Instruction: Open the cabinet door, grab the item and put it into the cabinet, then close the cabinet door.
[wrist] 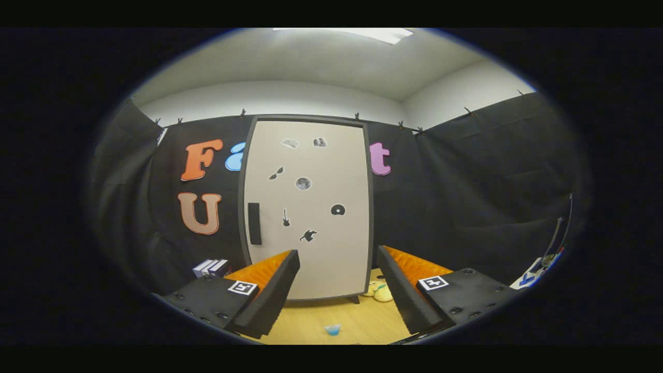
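Cabinet door (311,207) closed, beyond hand-held gripper (337,269) | fingers apart (holding nothing) | yellow toy (380,292) just ahead

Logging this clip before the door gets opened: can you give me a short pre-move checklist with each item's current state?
1. Cabinet door shut, so opening is the pending step: ok.
2. Door handle in view and unobstructed: ok.
3. Gripper jaws apart and holding nothing, free to take the handle: ok.
4. Jaws lined up on the handle: not ok, it sits off toward the left finger.
5. Yellow plush toy lies on the table at the cabinet's foot: ok.
6. Room inside the cabinet: cannot tell.
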